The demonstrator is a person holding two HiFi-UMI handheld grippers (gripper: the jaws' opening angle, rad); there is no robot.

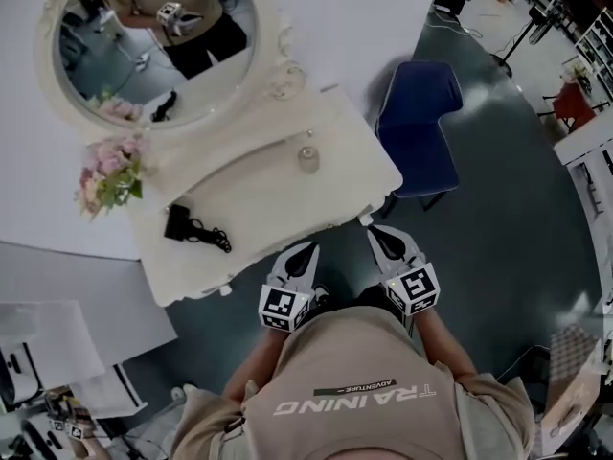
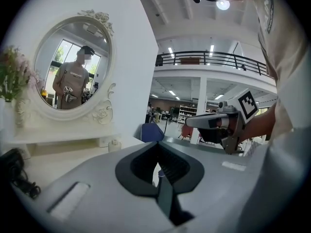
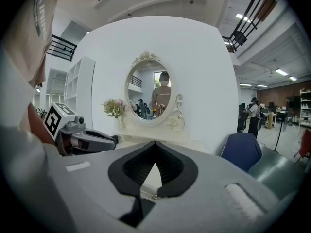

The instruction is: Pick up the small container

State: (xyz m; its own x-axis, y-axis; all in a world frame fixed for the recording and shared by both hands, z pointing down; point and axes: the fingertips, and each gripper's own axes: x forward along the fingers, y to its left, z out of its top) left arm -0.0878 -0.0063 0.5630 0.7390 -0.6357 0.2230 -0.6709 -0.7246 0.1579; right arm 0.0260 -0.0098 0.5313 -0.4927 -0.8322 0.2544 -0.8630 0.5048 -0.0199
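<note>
The small container (image 1: 307, 158), a little clear jar with a lid, stands on the white dressing table (image 1: 278, 199) towards its right end. The left gripper view shows the same jar (image 2: 114, 145) far ahead on the tabletop, below the mirror. My left gripper (image 1: 310, 248) and right gripper (image 1: 373, 229) hover side by side just off the table's near edge, well short of the jar. Both have their jaws together with nothing between them. Each gripper view catches the other one: the right gripper (image 2: 192, 122) and the left gripper (image 3: 114, 140).
An oval mirror (image 1: 153, 41) backs the table, with a bunch of pink flowers (image 1: 110, 175) at its left. A black corded device (image 1: 192, 228) lies on the left part of the tabletop. A blue chair (image 1: 419, 123) stands to the table's right on the dark floor.
</note>
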